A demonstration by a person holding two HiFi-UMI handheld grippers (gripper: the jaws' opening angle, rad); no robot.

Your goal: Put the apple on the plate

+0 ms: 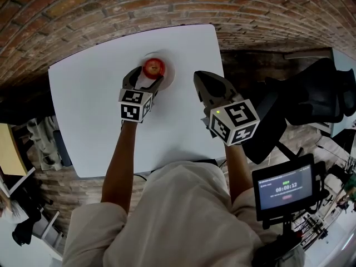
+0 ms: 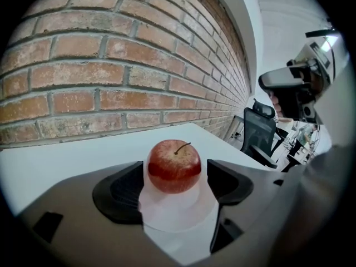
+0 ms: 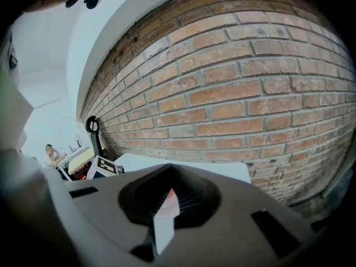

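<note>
A red apple (image 2: pixel 174 167) sits upright on a white plate (image 2: pixel 179 218) on the tabletop (image 1: pixel 94 104), between the spread fingers of the left gripper (image 2: pixel 175 178), while the right gripper (image 3: pixel 165 204) hangs beside it with fingers nearly together and empty; placing looks done, so the left should back straight off.

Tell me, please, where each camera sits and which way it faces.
Head view: on the person's head, looking steeply down at the white table; forearms, left tongs and right tongs show.
Left gripper view: rides the left tongs, faces the brick wall; its open jaws flank the apple on the plate.
Right gripper view: rides the right tongs, faces the same wall; its jaws are shut, empty.
Shared: head and left gripper views both show the apple.
</note>
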